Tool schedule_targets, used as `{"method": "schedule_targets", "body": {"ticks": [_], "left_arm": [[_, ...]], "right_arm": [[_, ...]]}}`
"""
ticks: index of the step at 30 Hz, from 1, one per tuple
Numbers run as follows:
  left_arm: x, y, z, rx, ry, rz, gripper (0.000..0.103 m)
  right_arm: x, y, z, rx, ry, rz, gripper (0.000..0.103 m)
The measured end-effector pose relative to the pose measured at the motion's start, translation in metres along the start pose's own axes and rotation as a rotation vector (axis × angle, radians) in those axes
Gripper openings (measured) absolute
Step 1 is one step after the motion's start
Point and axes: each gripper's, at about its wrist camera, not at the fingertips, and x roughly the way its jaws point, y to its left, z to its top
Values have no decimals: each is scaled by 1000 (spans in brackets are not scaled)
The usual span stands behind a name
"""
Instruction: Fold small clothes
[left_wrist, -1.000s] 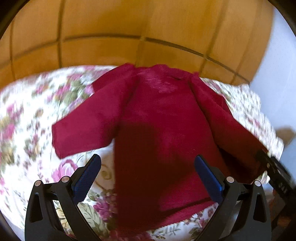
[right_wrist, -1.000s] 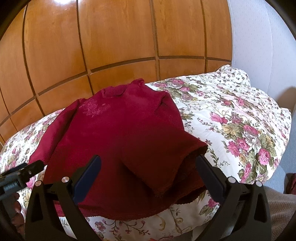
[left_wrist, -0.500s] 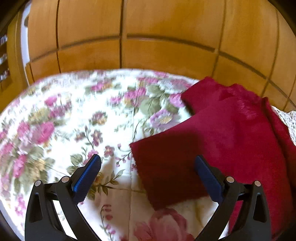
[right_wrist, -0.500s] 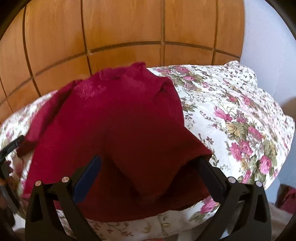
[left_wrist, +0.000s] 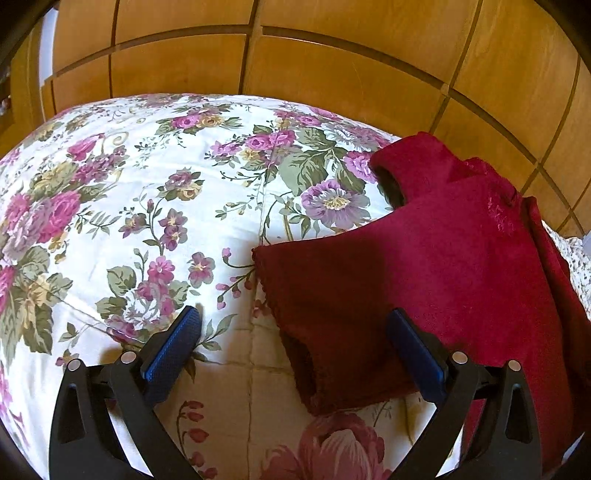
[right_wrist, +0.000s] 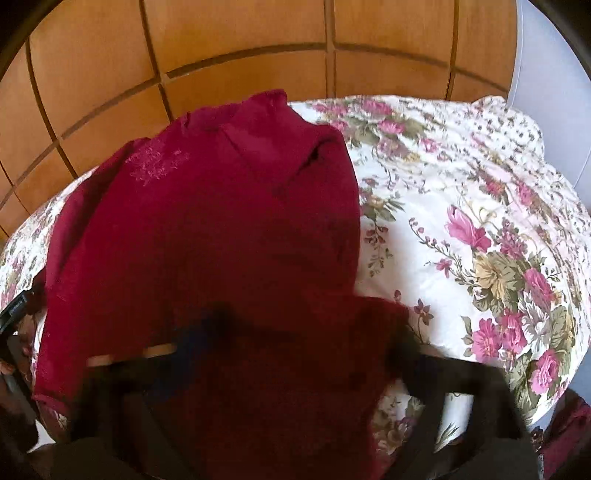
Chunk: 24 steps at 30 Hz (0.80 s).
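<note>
My left gripper (left_wrist: 293, 343) stands wide over the dark red knitted sweater's (left_wrist: 424, 280) sleeve, lower right on the floral bedspread (left_wrist: 147, 192); my right gripper (right_wrist: 295, 339), blurred, has just been closing, sweater between.

The right gripper (right_wrist: 295, 354) is smearing into blur, its jaws closing with the red sweater's (right_wrist: 207, 236) cuff between them; whether its pads are pressing the cloth is staying unclear.

Floral bedspread (left_wrist: 155, 206) covers the bed (white, pink and purple blooms). Dark red top (left_wrist: 436, 280) lies directly on it, one sleeve spread flat leftwards.
</note>
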Motion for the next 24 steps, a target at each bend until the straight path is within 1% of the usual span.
{"method": "schedule_targets", "body": {"ticks": [1, 2, 4, 6, 7, 8, 11, 13, 16, 18, 20, 24], "left_arm": [[1, -1, 0, 6, 3, 8, 100], [2, -2, 1, 10, 4, 14, 100], [3, -4, 1, 20, 8, 28, 100], [4, -4, 2, 23, 9, 32, 100], [4, -4, 3, 23, 9, 32, 100], [4, -3, 3, 22, 9, 30, 100], [4, -4, 2, 23, 8, 32, 100], [4, -5, 2, 27, 8, 37, 100], [5, -5, 3, 36, 10, 49, 100], [6, -6, 3, 41, 10, 55, 100], [7, -7, 3, 44, 10, 60, 100], [6, -8, 3, 45, 9, 62, 100]], "right_arm": [[0, -2, 0, -3, 2, 17, 37], [1, -2, 0, -14, 12, 40, 32], [-4, -2, 4, -51, -1, 29, 23], [-9, -4, 9, -74, -23, 18, 21], [-12, -7, 13, -81, -39, 10, 17], [-16, -14, 20, -83, -64, -17, 15], [-25, -40, 37, -33, -109, -58, 14], [-28, -61, 48, -7, -137, -118, 14], [-30, -101, 64, 83, -174, -187, 14], [-29, -131, 74, 144, -200, -266, 14], [-25, -157, 82, 200, -217, -326, 14], [-9, -202, 94, 284, -228, -442, 14]]}}
